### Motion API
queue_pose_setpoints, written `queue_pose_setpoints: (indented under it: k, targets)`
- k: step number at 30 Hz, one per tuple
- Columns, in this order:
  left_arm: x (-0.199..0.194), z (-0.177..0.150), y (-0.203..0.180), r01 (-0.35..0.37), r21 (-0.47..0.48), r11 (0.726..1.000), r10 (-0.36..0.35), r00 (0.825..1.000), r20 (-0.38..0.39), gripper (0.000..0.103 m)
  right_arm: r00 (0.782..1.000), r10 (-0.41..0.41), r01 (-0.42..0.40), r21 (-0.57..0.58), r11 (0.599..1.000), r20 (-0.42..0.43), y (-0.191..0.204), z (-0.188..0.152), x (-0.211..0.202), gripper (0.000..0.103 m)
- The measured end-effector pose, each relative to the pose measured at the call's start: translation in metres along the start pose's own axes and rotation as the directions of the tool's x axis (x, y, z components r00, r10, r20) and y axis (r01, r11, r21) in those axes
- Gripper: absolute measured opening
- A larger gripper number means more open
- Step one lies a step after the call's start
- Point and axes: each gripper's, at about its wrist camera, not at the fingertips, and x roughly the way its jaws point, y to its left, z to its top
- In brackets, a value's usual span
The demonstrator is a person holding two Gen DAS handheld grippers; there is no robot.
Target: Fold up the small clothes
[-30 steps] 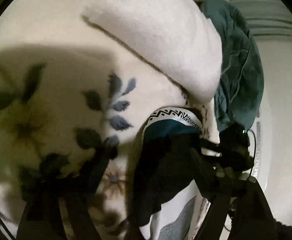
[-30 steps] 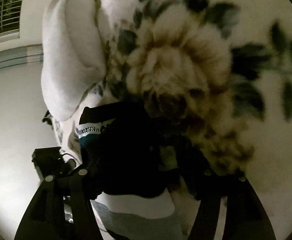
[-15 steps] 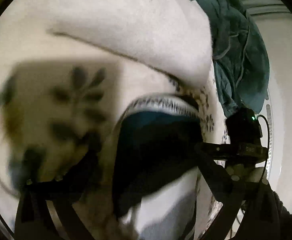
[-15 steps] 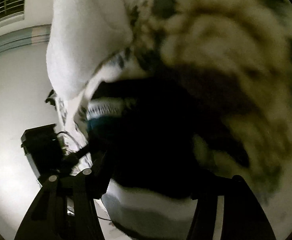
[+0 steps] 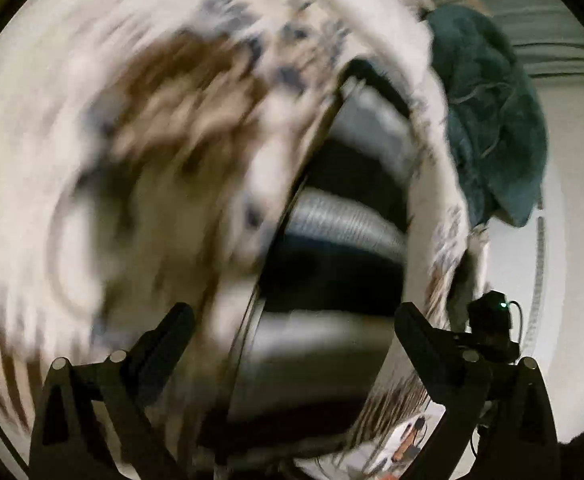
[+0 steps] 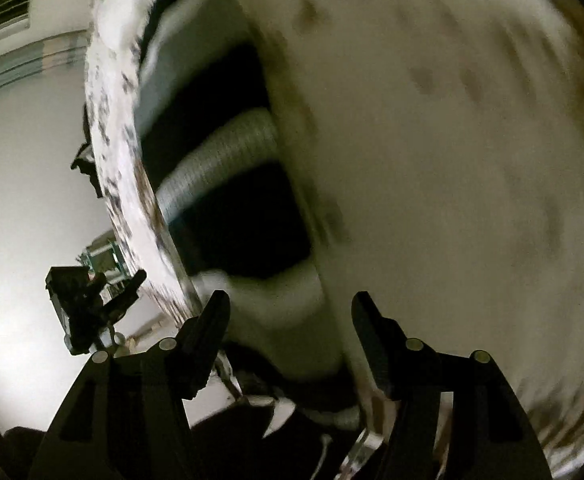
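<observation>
A small garment with black, white and grey bands (image 5: 344, 248) lies on a white floral blanket (image 5: 104, 160); it also shows in the right wrist view (image 6: 244, 216). The frames are motion-blurred. My left gripper (image 5: 292, 316) is open, with its fingers standing apart on either side of the garment's near end. My right gripper (image 6: 288, 304) is open over the garment's near white band (image 6: 276, 296). Neither holds cloth. The left gripper's body (image 6: 76, 304) shows at the left in the right wrist view.
A dark teal cloth (image 5: 488, 120) lies bunched at the blanket's far right edge. The blanket's patterned edge (image 6: 120, 152) borders a pale floor (image 6: 20, 200). The floral blanket (image 6: 452, 160) fills the right of the right wrist view.
Both grippers have opened and pulled back from the garment, which now lies stretched out longer on the blanket. The views swung quickly, blurring the blanket.
</observation>
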Motion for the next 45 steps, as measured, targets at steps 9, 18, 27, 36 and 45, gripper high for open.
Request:
queue_pose_setpoints:
  k: [9, 18, 27, 36, 45]
  targets:
    - [0.035, -0.129, 0.028, -0.196, 0.013, 0.981, 0.196, 0.977, -0.079, 0.099, 0.993, -0.104, 0.103, -0.013, 0.995, -0.047, -0.040, -0.129, 0.062, 0.065]
    - [0.036, -0.159, 0.024, -0.211, 0.013, 0.977, 0.210, 0.977, 0.047, 0.005, 0.983, -0.174, 0.174, 0.019, 0.985, 0.065, -0.042, -0.183, 0.118, 0.010]
    - [0.039, -0.148, 0.058, -0.264, 0.054, 0.963, 0.263, 0.964, 0.026, 0.006, 0.980, -0.188, 0.188, 0.007, 0.982, 0.060, -0.039, -0.202, 0.130, 0.008]
    - [0.017, -0.141, 0.088, -0.084, -0.007, 0.996, 0.085, 0.995, 0.047, 0.088, 0.993, -0.117, 0.117, -0.020, 0.993, 0.032, -0.049, -0.188, 0.135, 0.072]
    - [0.067, -0.115, 0.099, 0.013, 0.030, 0.999, -0.010, 0.997, -0.077, 0.094, 0.998, 0.024, -0.019, -0.068, 0.998, 0.062, -0.070, -0.168, 0.163, 0.079]
